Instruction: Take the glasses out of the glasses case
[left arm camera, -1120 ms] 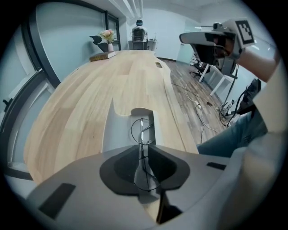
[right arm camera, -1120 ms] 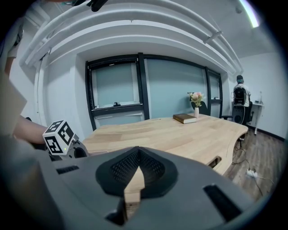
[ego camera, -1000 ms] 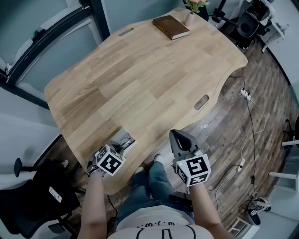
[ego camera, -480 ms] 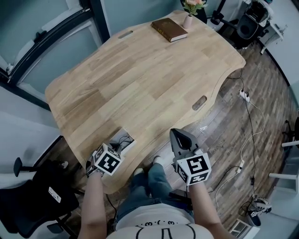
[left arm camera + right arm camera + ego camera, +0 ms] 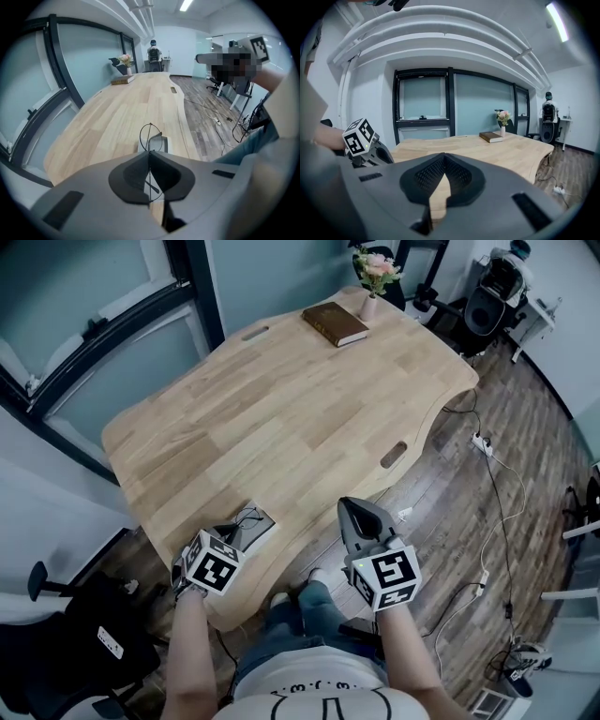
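My left gripper (image 5: pixel 231 536) is at the table's near edge, shut on the thin wire glasses (image 5: pixel 150 136). It holds them edge-on, a little above the open grey glasses case (image 5: pixel 255 525). In the left gripper view the round rim stands up from between the closed pads (image 5: pixel 140 168), with the case (image 5: pixel 166 143) on the wood behind it. My right gripper (image 5: pixel 355 509) hangs off the table's front edge over the floor. It is shut, and its dark pads (image 5: pixel 432 179) meet at the tip with nothing between them. The left gripper (image 5: pixel 375 154) shows at the right gripper view's left.
The wooden table (image 5: pixel 281 409) has a brown book (image 5: pixel 335 322) and a small vase of flowers (image 5: pixel 372 277) at its far end. A black chair (image 5: pixel 75 638) stands at the lower left. Cables and a power strip (image 5: pixel 483 442) lie on the floor to the right.
The left gripper has lifted a little from the case with the glasses pinched in it. The right gripper has risen slightly too.
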{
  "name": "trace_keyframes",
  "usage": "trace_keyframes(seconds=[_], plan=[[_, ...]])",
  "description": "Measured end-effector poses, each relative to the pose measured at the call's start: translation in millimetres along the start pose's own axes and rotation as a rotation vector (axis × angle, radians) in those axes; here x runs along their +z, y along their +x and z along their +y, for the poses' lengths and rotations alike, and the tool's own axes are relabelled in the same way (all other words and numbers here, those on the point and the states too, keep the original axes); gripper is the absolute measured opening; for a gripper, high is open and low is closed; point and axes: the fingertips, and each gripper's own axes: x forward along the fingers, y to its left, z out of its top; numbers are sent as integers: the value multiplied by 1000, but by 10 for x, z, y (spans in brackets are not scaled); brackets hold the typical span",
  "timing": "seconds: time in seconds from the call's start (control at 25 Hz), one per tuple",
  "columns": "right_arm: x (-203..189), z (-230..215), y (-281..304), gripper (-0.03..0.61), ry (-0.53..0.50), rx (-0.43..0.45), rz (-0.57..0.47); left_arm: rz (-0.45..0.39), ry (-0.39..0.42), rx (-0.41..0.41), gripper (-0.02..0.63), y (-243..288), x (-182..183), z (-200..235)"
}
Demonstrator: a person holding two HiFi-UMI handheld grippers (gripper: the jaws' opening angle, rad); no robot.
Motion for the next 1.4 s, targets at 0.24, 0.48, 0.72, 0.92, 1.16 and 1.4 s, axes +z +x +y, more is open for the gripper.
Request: trace_keyframes(seconds=[0.24, 0.48, 0.72, 0.92, 1.16, 1.4], plan=[[190, 315, -131, 11, -45, 14, -39, -176, -86, 28, 22, -394, 96, 56], [464, 490, -137, 11, -128, 65, -104, -406, -233, 116, 21, -887, 241, 145], [800, 452, -230, 11, -171, 134, -182, -567, -335, 313, 21, -1316, 401, 156], [1034, 313, -470, 11, -201, 199, -252, -683, -435, 479, 21, -1726, 499, 45], [1201, 108, -755, 9, -223, 286, -308, -799, -520, 691, 21, -2220, 525, -219], [1272, 66, -882, 9, -227, 334, -343, -873, -480, 828, 21, -2587, 640, -453]])
